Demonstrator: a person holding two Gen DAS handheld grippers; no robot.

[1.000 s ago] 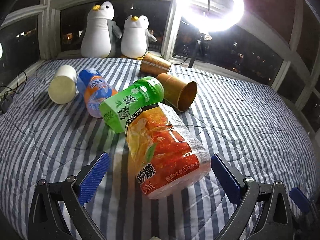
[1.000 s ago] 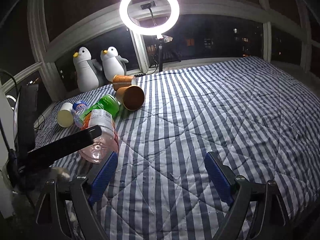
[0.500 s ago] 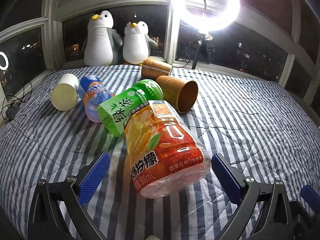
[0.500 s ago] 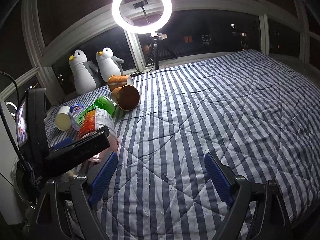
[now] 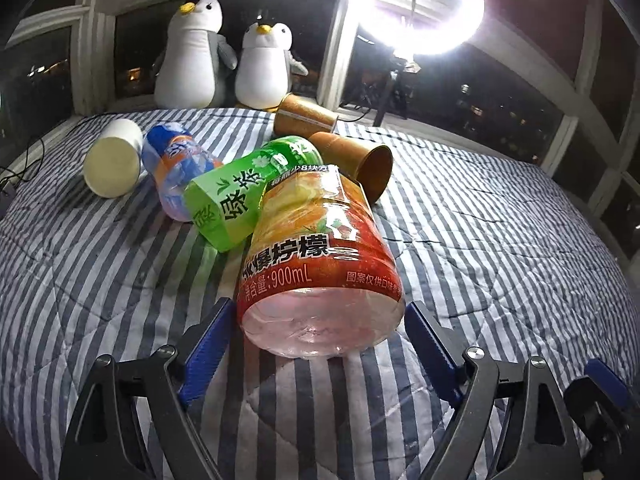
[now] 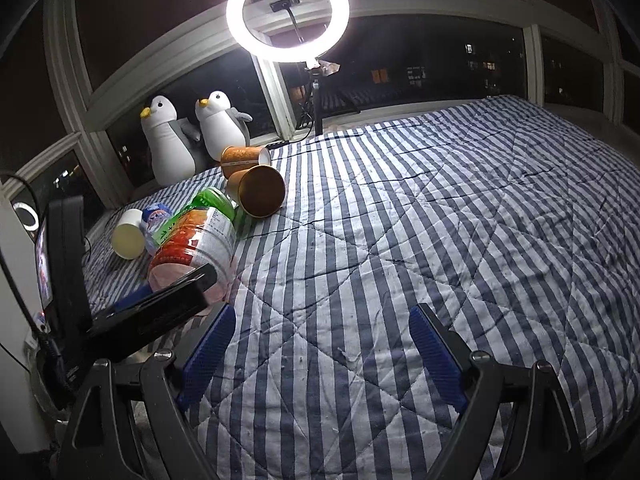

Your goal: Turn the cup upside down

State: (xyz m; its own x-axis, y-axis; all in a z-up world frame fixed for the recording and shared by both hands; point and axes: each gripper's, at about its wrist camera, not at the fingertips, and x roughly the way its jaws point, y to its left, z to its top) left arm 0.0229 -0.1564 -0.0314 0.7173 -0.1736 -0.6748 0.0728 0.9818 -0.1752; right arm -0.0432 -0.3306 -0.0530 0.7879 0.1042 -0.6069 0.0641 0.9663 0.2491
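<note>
Two brown paper cups lie on their sides on the striped quilt: the nearer cup (image 5: 356, 160) (image 6: 260, 190) has its mouth towards me, and the farther cup (image 5: 306, 114) (image 6: 242, 156) lies behind it. At the left a white cup (image 5: 114, 158) (image 6: 128, 234) also lies on its side. My left gripper (image 5: 318, 346) is open, its blue fingers on either side of the base of a large red-labelled bottle (image 5: 320, 264), well short of the cups. My right gripper (image 6: 320, 350) is open over bare quilt, far from the cups.
A green tea bottle (image 5: 248, 192) and a blue-orange soda bottle (image 5: 176, 168) lie between the white cup and the brown cups. Two plush penguins (image 5: 192, 52) and a ring light (image 5: 416, 4) stand at the window. A dark stand with a small screen (image 6: 52, 264) is at the right view's left edge.
My left gripper has moved forward, so the large bottle's base now sits between its fingers. The right gripper has shifted only slightly. Both stay open.
</note>
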